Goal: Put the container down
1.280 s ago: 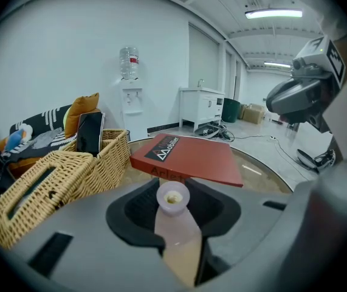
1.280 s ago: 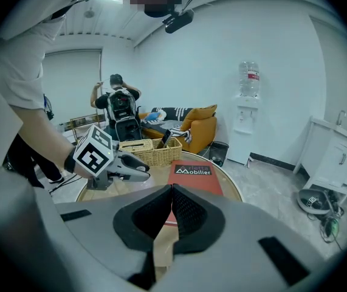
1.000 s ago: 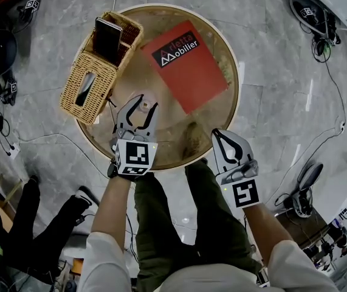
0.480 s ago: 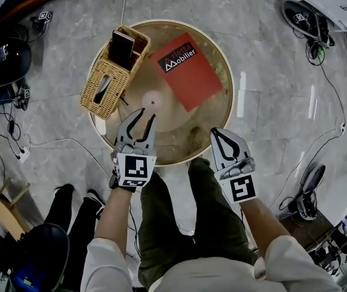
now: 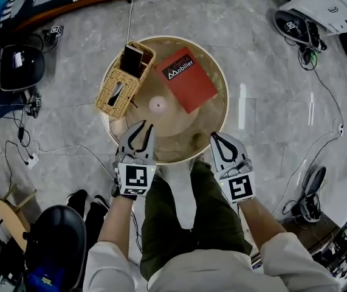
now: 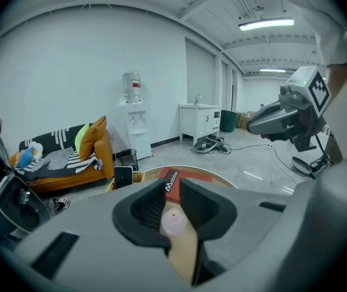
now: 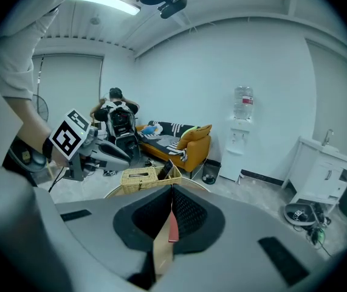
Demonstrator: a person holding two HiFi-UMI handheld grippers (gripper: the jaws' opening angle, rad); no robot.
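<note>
Step complete, by appearance: the small pale round container (image 5: 158,104) stood free at the round wooden table's (image 5: 199,124) centre. The left gripper (image 5: 144,128) jaws, slightly apart and gripping nothing, had just been closing; the right gripper (image 5: 215,136) jaws were together. Next: keep both clear of the table.

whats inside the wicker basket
The wicker basket has an open compartment at its far end, where a dark flat device, likely a phone, stands on edge. The rest is covered by a woven top with a slot; whatever lies beneath is hidden.
</note>
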